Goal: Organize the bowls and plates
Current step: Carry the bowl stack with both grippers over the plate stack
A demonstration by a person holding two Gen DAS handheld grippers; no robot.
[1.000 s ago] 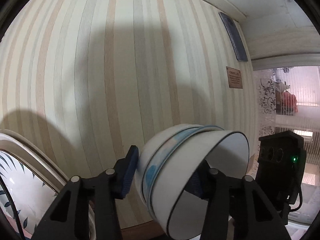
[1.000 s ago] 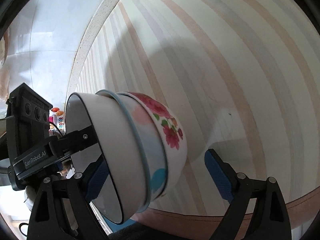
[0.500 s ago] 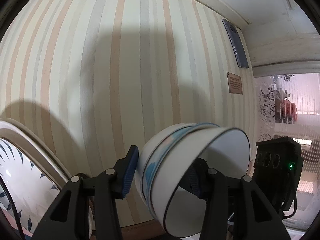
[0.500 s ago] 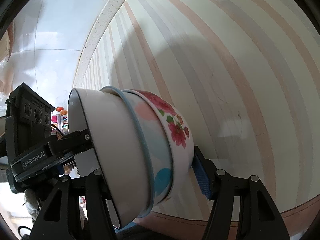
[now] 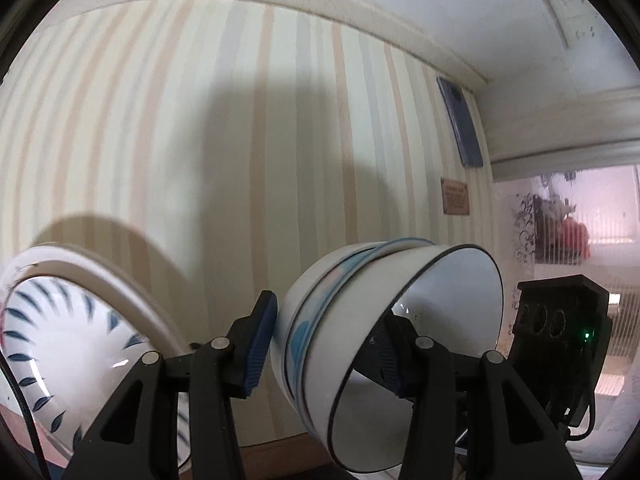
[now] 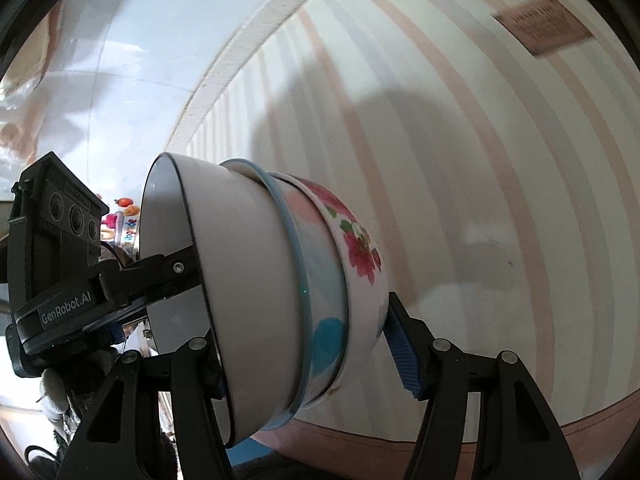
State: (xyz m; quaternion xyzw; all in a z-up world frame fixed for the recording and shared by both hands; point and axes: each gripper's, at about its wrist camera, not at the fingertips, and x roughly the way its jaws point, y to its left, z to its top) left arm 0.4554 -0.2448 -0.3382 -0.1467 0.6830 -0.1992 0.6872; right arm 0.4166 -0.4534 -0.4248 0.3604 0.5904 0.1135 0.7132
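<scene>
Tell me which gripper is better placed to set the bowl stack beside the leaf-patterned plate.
Probably left: the left gripper clamps the bowl stack, and the leaf-patterned plate is close beside it; the right wrist view shows no plate.

The stack I hold has a white bowl [image 6: 248, 280] with a thin black rim, a blue-rimmed bowl [image 6: 320, 300] with pink and blue blotches, and a pink-flowered bowl [image 6: 360, 256]. The plate [image 5: 60, 344] is white with dark blue leaves. The wallpaper [image 5: 200, 140] has cream, tan and grey stripes.

Opposed close wrist views, shared bowl stack [image 5: 384, 344] [image 6: 276, 300]
</scene>
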